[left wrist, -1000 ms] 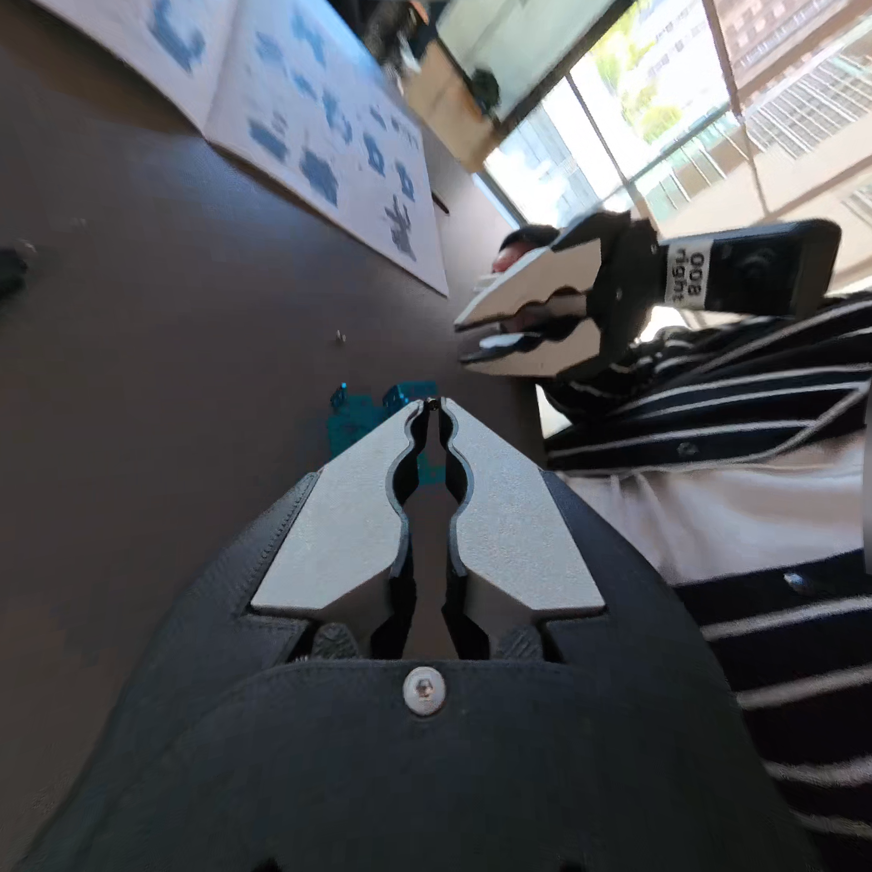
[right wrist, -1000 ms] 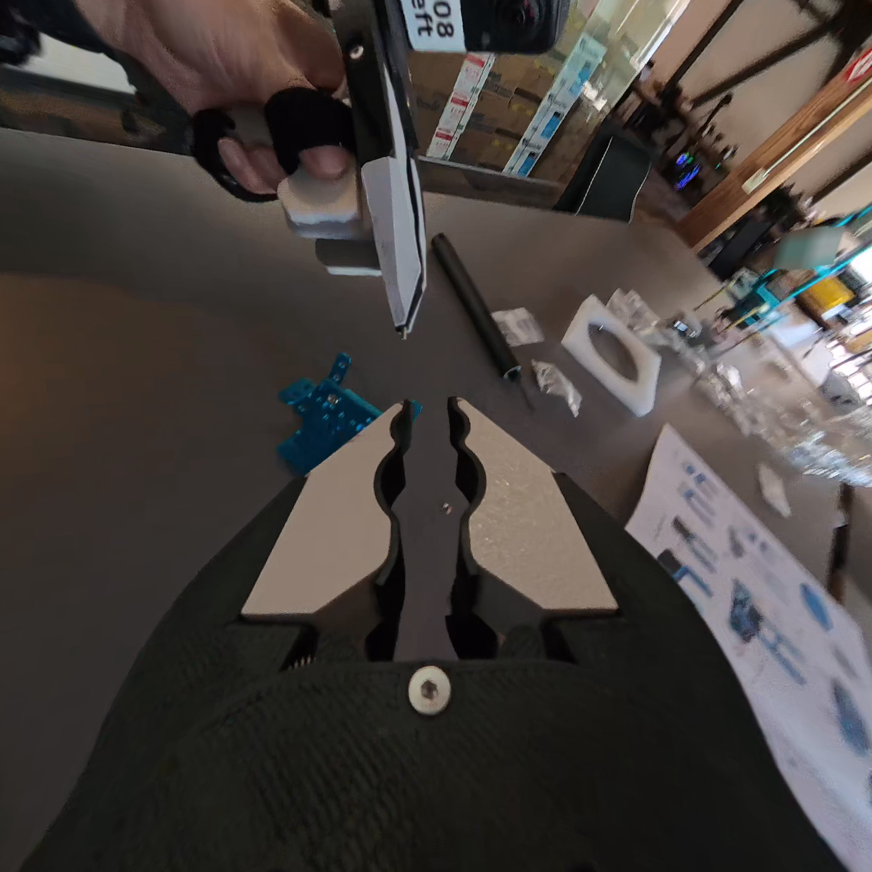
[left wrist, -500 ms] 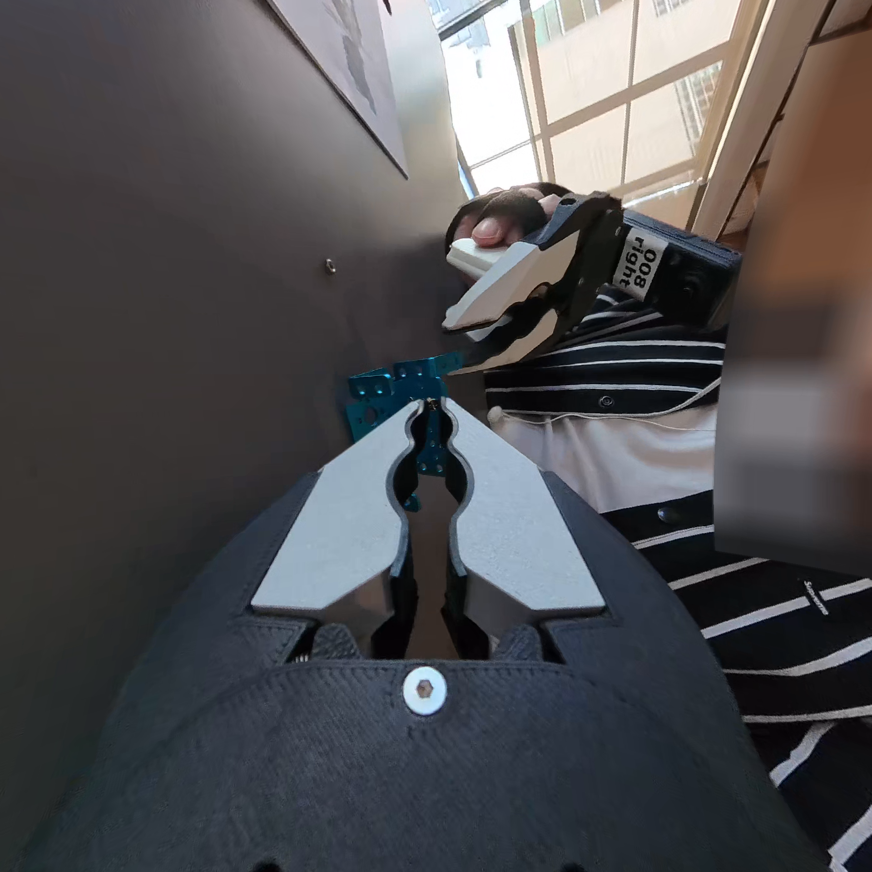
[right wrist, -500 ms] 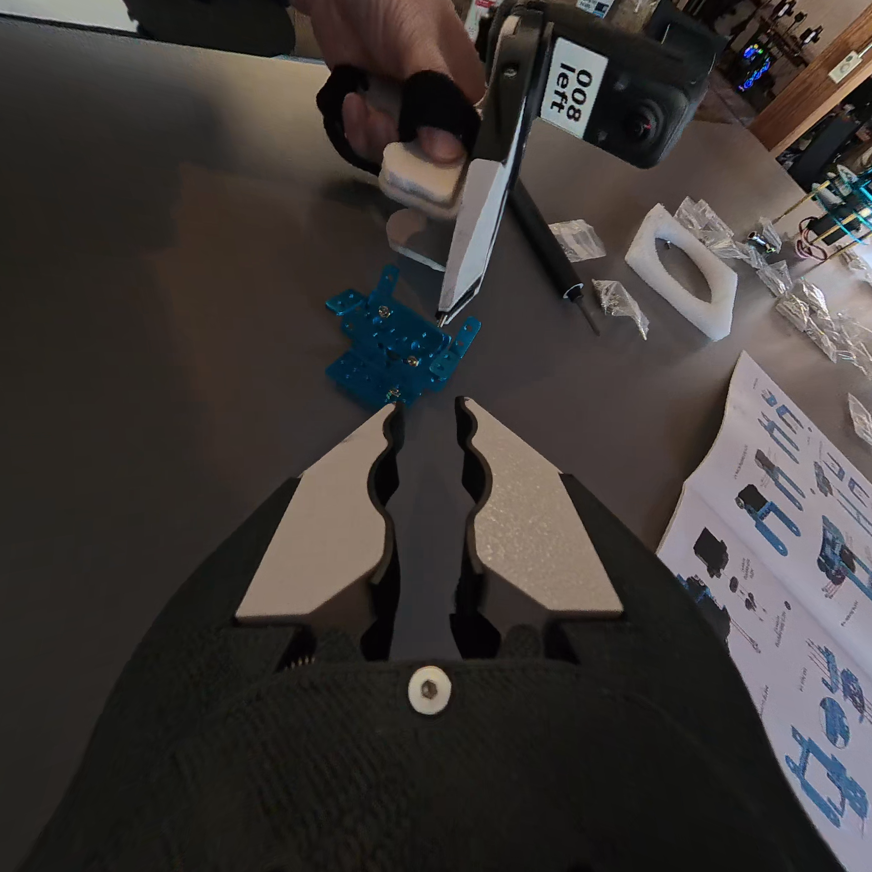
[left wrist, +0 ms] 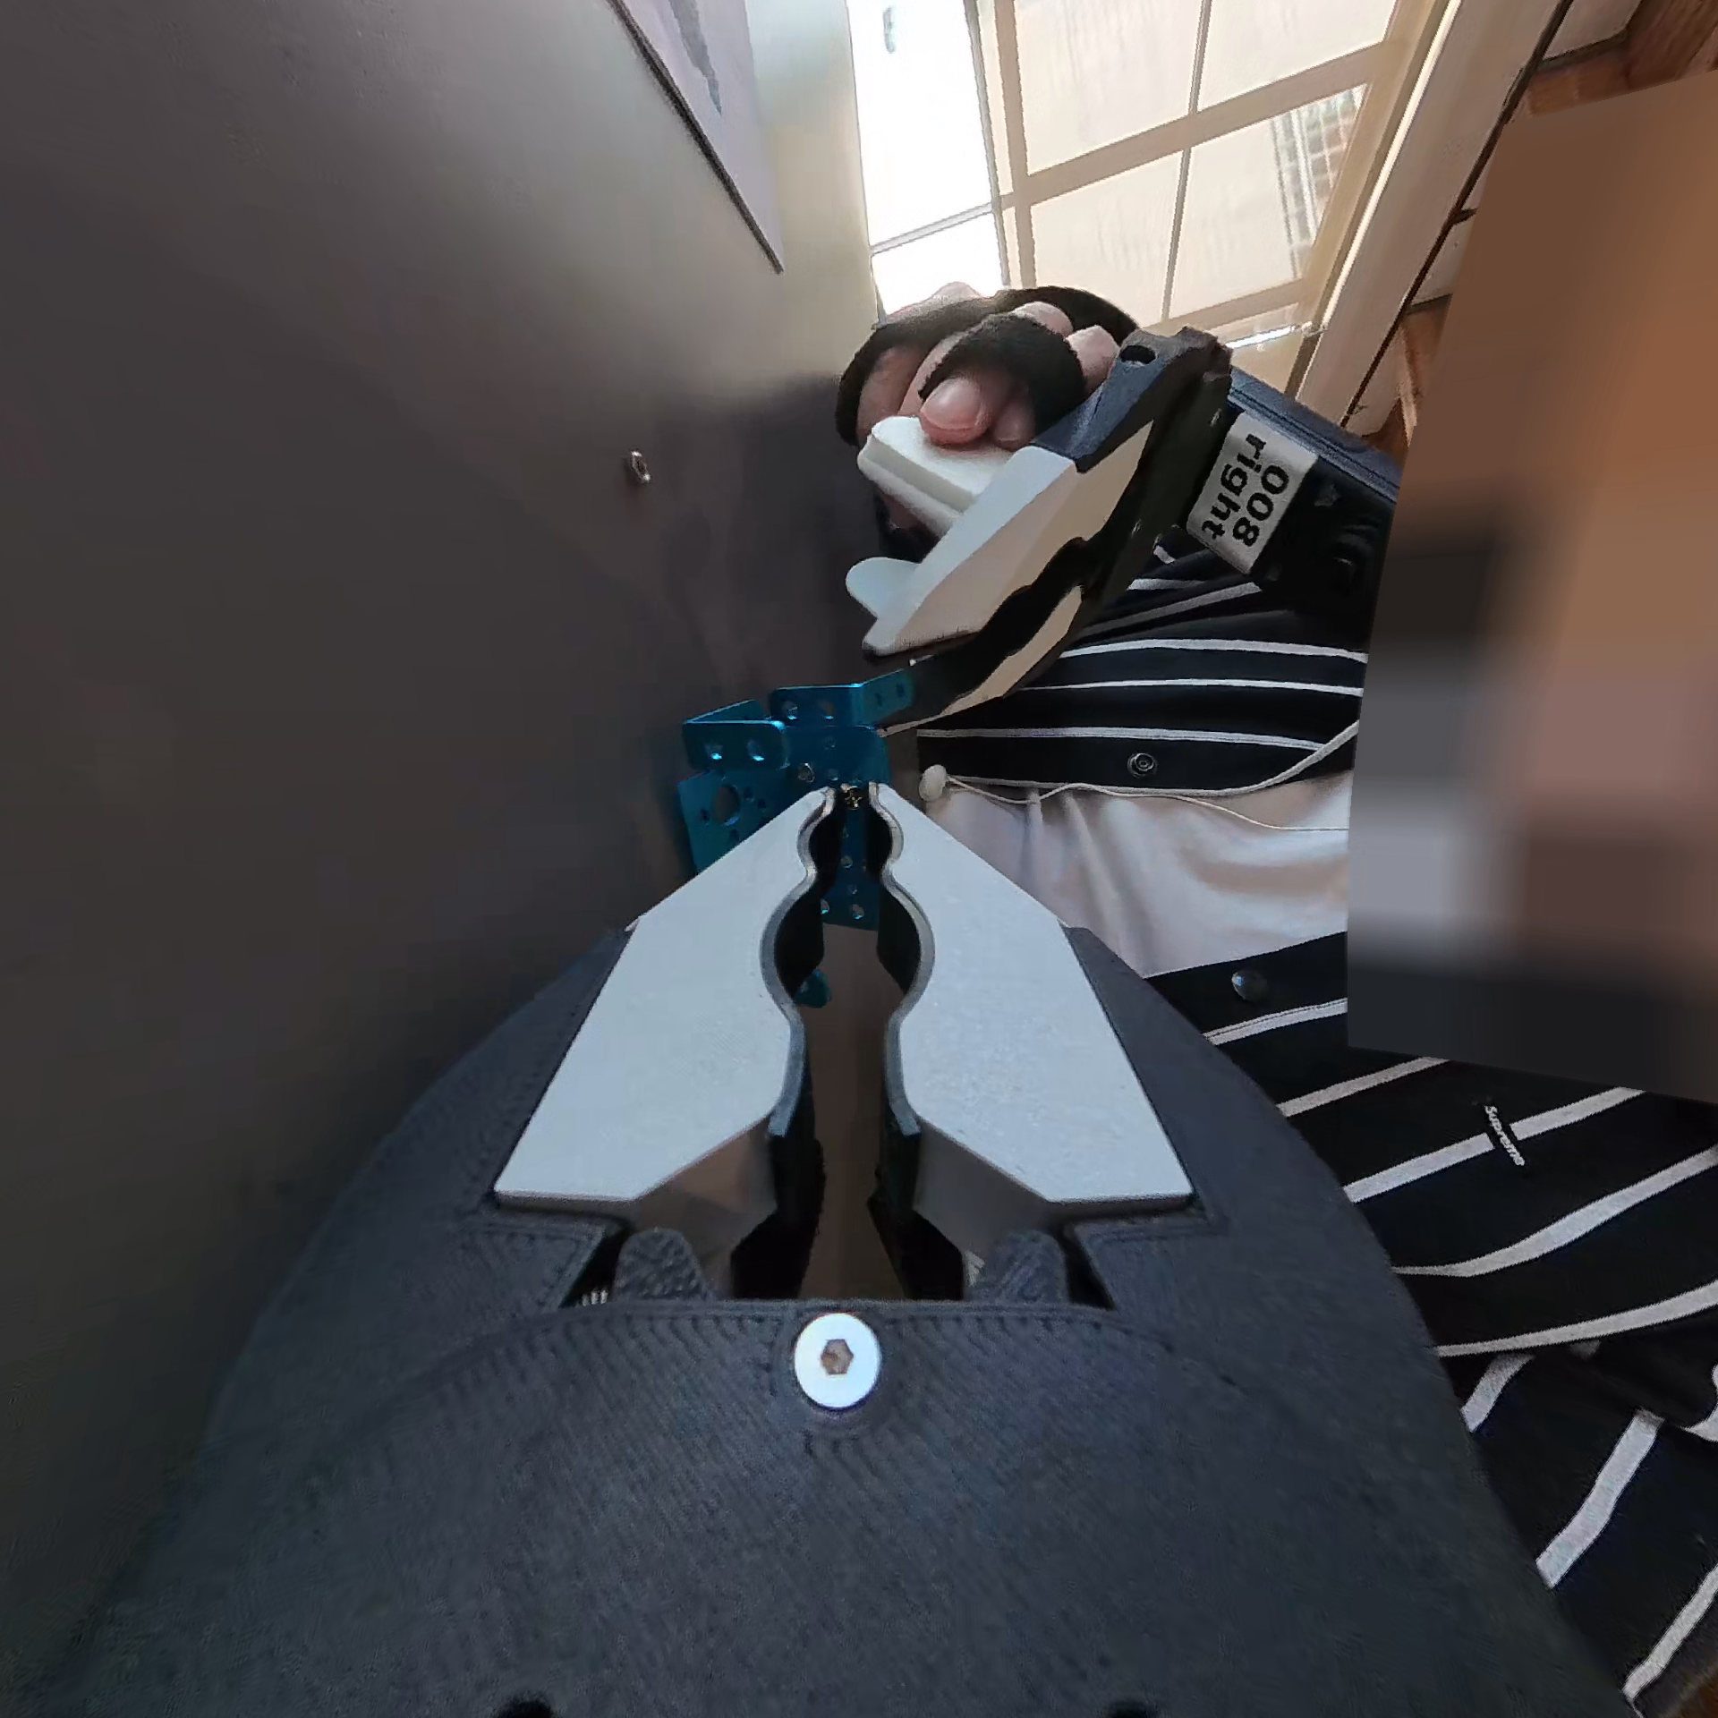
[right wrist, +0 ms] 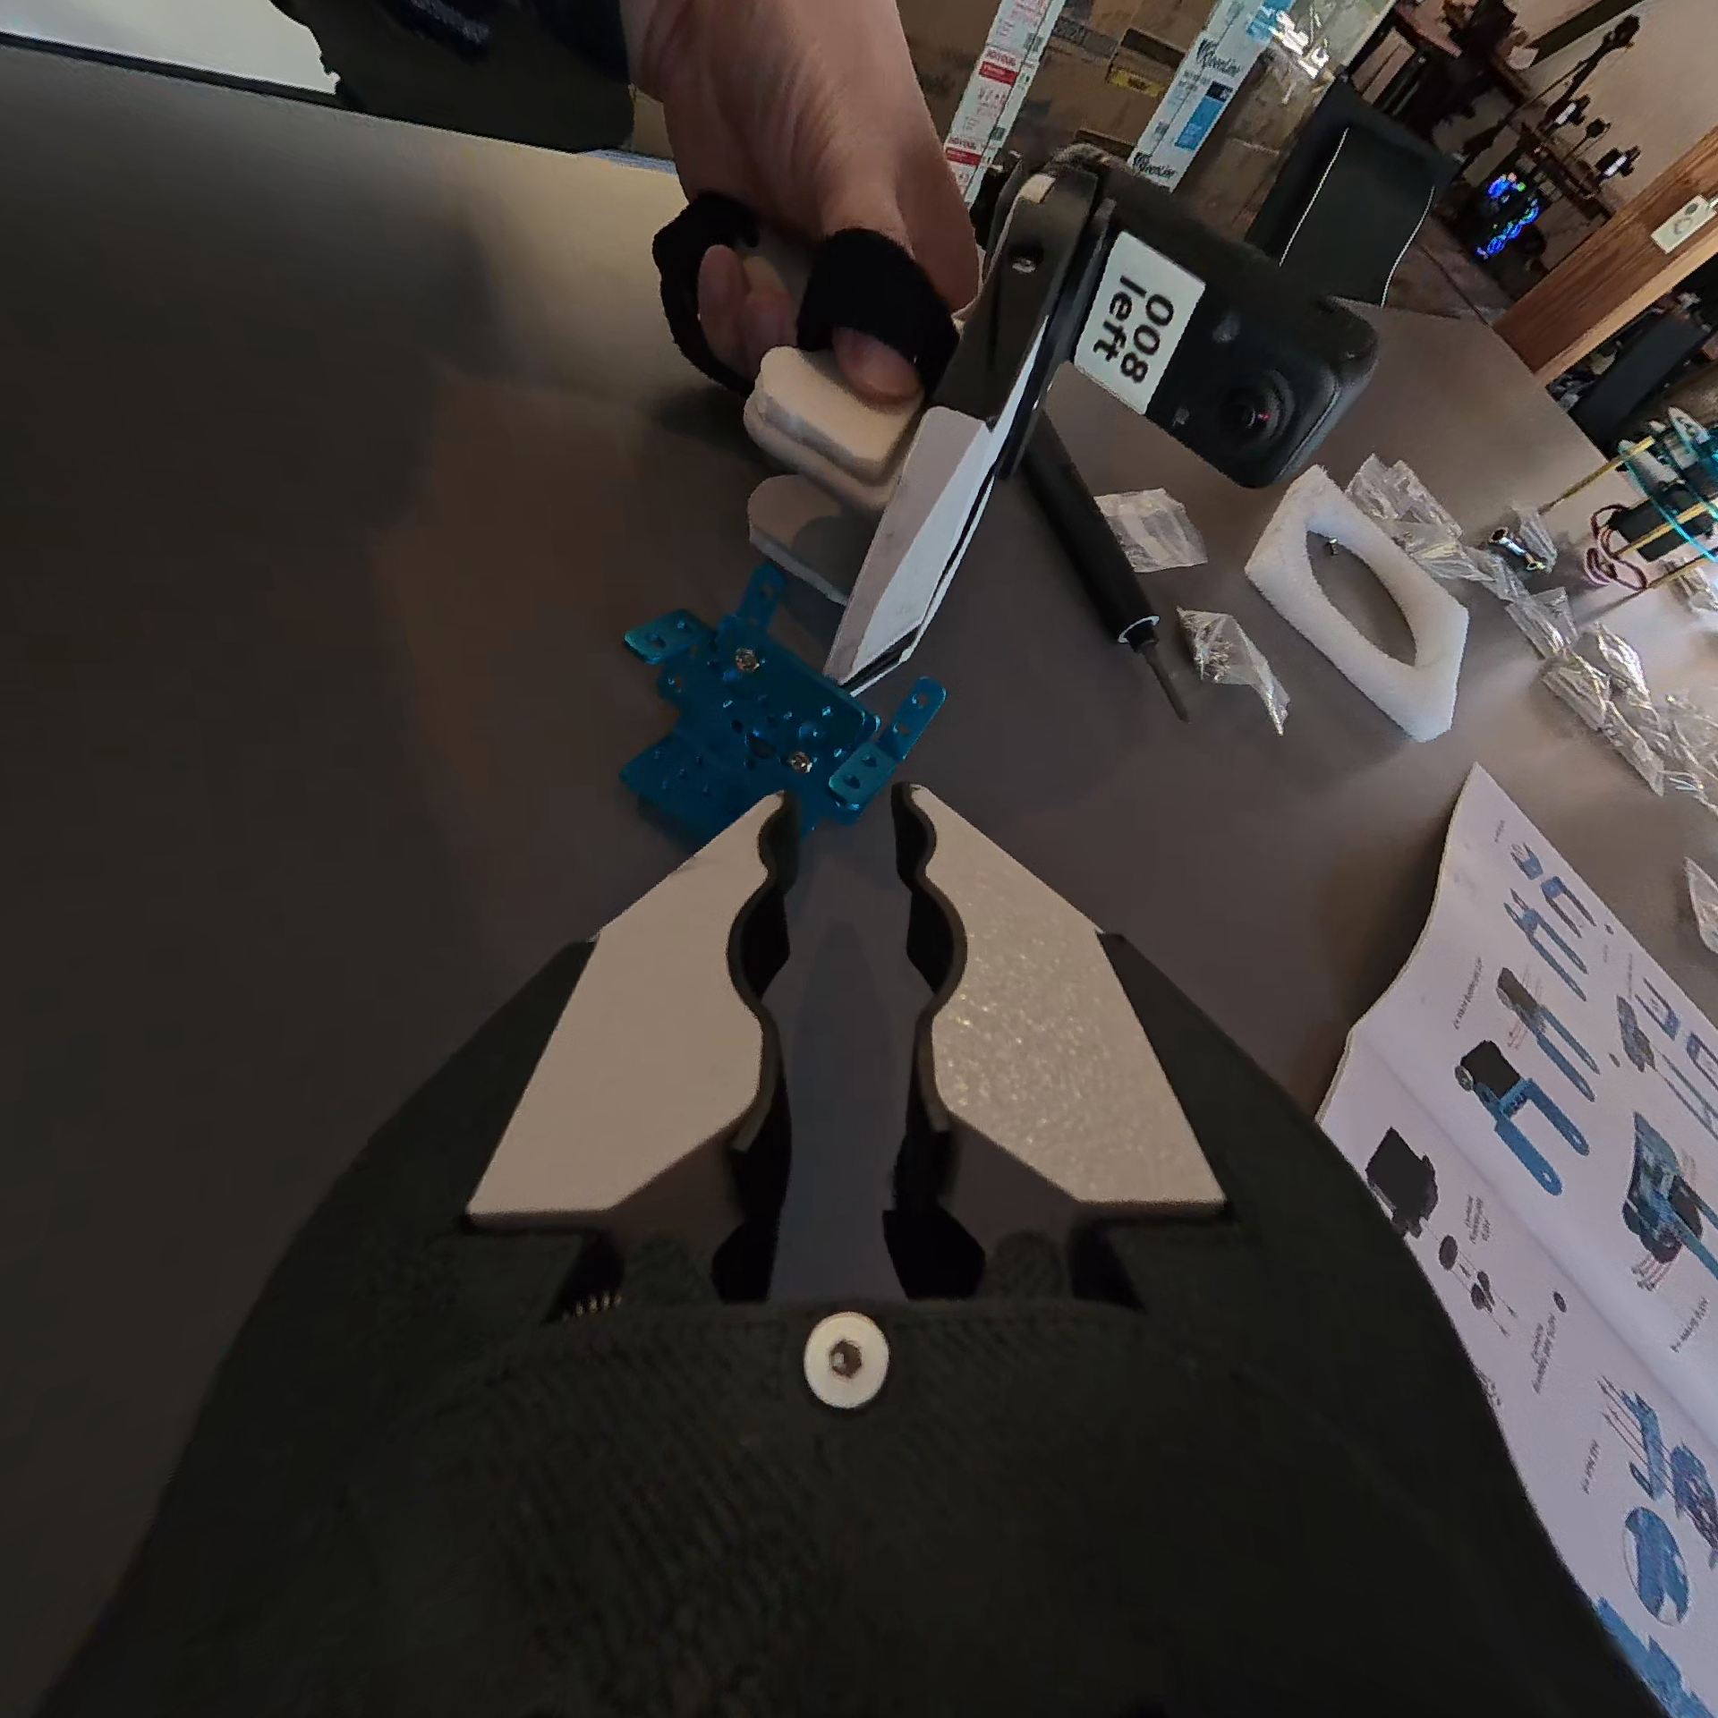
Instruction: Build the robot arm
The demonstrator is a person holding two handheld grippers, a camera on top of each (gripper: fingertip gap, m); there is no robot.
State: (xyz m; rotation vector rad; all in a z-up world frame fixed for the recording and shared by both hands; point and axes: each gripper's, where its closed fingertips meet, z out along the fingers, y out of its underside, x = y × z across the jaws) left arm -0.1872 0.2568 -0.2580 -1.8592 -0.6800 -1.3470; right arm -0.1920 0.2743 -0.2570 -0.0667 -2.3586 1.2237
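Observation:
A blue perforated metal bracket assembly point(right wrist: 744, 716) lies on the dark table point(right wrist: 279, 651); it also shows in the left wrist view point(left wrist: 781, 753). My left gripper point(left wrist: 851, 795) is shut on a small screw, held at the tips right against the bracket. In the right wrist view the left gripper point(right wrist: 860, 674) points steeply down, tip at the bracket's far edge. My right gripper point(right wrist: 841, 804) is open by a narrow gap and empty, its tips at the bracket's near edge beside a raised blue tab point(right wrist: 878, 753). In the left wrist view the right gripper point(left wrist: 897, 669) reaches in from the right.
A black screwdriver point(right wrist: 1097, 558), small bags of hardware point(right wrist: 1232, 655) and a white foam block point(right wrist: 1283, 558) lie behind the bracket. An open instruction booklet point(right wrist: 1534, 1069) lies at the right. A loose nut point(left wrist: 637, 462) sits on the table. A person's striped shirt point(left wrist: 1209, 669) is close. Less than 4 cm separates the two grippers' tips. The black screwdriver point(right wrist: 1097, 558) is about equally far from each gripper, around 15 cm.
Both grippers have closed in on the blue bracket. The left gripper has tilted down and brought its tip to the bracket. The right gripper's tips have reached the bracket's near edge.

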